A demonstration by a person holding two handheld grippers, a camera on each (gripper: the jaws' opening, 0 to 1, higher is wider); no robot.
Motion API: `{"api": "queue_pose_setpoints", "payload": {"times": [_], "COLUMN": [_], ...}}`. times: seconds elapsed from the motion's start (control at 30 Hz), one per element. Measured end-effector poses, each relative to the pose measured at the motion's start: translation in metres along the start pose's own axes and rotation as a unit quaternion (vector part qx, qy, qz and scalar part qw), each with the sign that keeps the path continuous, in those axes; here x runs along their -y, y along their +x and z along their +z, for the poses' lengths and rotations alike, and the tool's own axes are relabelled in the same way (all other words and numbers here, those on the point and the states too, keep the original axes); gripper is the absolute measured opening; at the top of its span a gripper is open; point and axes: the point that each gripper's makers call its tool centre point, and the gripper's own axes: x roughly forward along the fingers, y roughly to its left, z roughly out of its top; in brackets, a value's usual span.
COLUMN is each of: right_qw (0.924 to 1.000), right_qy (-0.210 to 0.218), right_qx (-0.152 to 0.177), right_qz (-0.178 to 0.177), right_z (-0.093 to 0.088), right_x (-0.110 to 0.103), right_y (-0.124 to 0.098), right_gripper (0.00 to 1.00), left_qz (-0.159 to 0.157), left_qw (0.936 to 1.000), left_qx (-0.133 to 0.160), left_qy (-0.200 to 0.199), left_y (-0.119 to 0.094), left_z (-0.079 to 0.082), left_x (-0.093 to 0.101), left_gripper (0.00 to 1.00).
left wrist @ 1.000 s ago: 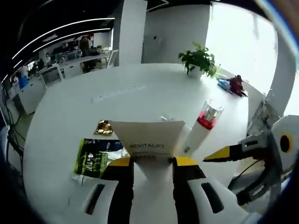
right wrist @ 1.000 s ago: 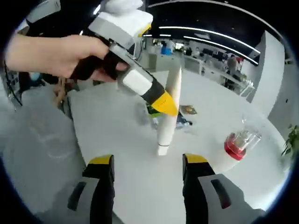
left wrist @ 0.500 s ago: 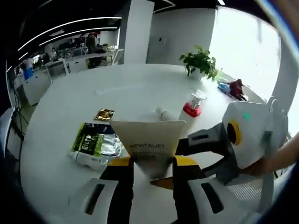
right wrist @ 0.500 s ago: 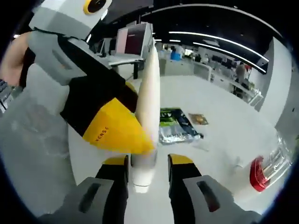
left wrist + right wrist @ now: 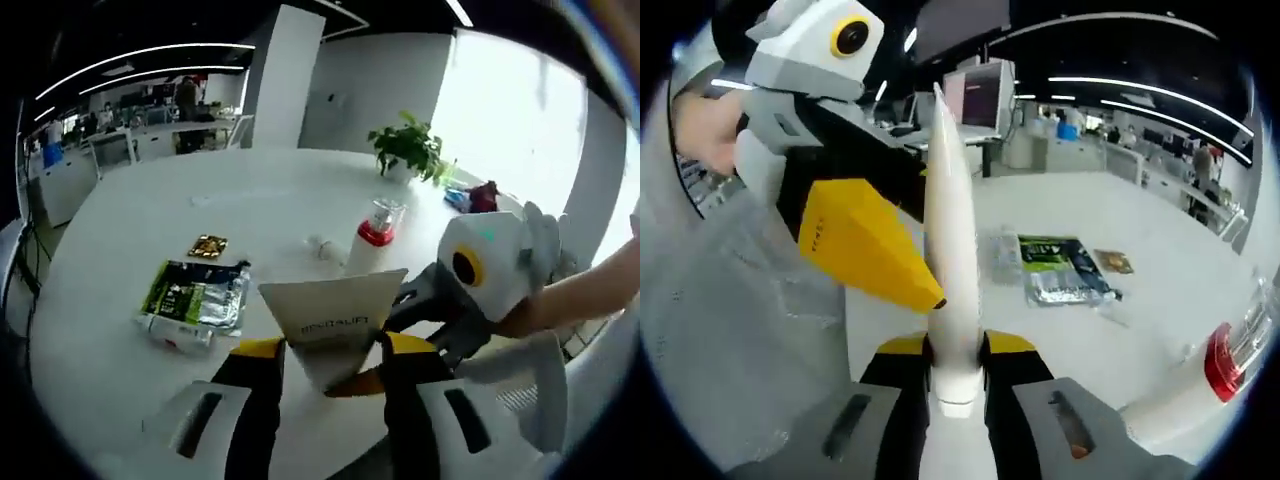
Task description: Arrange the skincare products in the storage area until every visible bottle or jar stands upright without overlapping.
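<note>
A: Where is the tube [image 5: 950, 270] at this moment?

B: Up in the air over the near edge of the table [image 5: 150, 215], pinched from two sides. The left gripper [image 5: 330, 352] is clamped on its flat, crimped end, where the white face carries dark lettering. The right gripper [image 5: 955, 352] is closed around the lower part, close to the cap.

A: So which way does it lie from each one?

B: In the right gripper view it rises straight up from between the jaws, long axis pointing along them, with the left gripper's yellow tip pressed against its side just above. In the left gripper view the fanned end spreads out over the jaws, and the right gripper reaches in from the right, underneath. Both are on it, so I judge this a handover; the next move depends on one side letting go while the other holds the long axis vertical.

A: What does it look like?

B: White, slim, tapering from a round cap end to a wide flat seam. Likely soft, so a hard squeeze could dent it.

A: Anything else on the table?

B: A white bottle with a red collar and clear cap [image 5: 372, 238] stands upright toward the far right side, a green foil packet [image 5: 195, 293] lies flat toward the left, and a potted plant [image 5: 405, 150] sits at the far edge
</note>
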Motion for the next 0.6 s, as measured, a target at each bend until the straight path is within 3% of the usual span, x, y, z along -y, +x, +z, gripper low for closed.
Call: {"api": "queue_pose_setpoints", "payload": {"times": [0.07, 0.2, 0.23, 0.3, 0.33, 0.4, 0.47, 0.5, 0.53, 0.6], "right_qw": [0.9992, 0.9984, 0.9982, 0.9978, 0.9975, 0.9969, 0.9964, 0.9962, 0.9958, 0.995], "right_qy": [-0.013, -0.019, -0.02, -0.023, -0.027, -0.032, -0.035, -0.035, -0.036, -0.04], "right_qx": [-0.006, -0.004, -0.002, -0.002, -0.004, -0.006, -0.005, -0.005, -0.005, -0.005], "right_qz": [0.038, 0.052, 0.056, 0.062, 0.065, 0.072, 0.078, 0.08, 0.084, 0.091], "right_z": [-0.004, -0.009, -0.009, -0.008, -0.008, -0.007, -0.007, -0.006, -0.006, -0.006], "right_x": [-0.01, -0.012, -0.012, -0.014, -0.014, -0.015, -0.015, -0.015, -0.016, -0.016], "right_y": [-0.004, -0.012, -0.013, -0.012, -0.012, -0.013, -0.014, -0.015, -0.014, -0.014], "right_gripper": [0.19, 0.19, 0.19, 0.19, 0.19, 0.19, 0.19, 0.19, 0.19, 0.19], "left_qz": [-0.031, -0.087, -0.105, -0.118, -0.138, -0.149, -0.175, -0.169, -0.173, -0.176], "left_qw": [0.9988, 0.9889, 0.9818, 0.974, 0.9666, 0.9614, 0.954, 0.9523, 0.9424, 0.9353], "left_qx": [0.01, -0.001, -0.015, -0.03, -0.032, -0.03, -0.05, -0.055, -0.066, -0.079], "left_qy": [0.035, 0.12, 0.158, 0.191, 0.213, 0.229, 0.238, 0.248, 0.279, 0.297], "left_y": [-0.006, -0.014, -0.015, -0.015, -0.013, -0.009, -0.005, -0.002, 0.001, 0.003], "left_z": [0.006, 0.009, 0.008, 0.007, 0.008, 0.012, 0.008, 0.008, 0.005, 0.003], "left_x": [0.005, 0.012, 0.017, 0.021, 0.028, 0.032, 0.039, 0.037, 0.037, 0.039], "left_gripper": [0.57, 0.5, 0.48, 0.46, 0.45, 0.42, 0.4, 0.38, 0.36, 0.34]}}
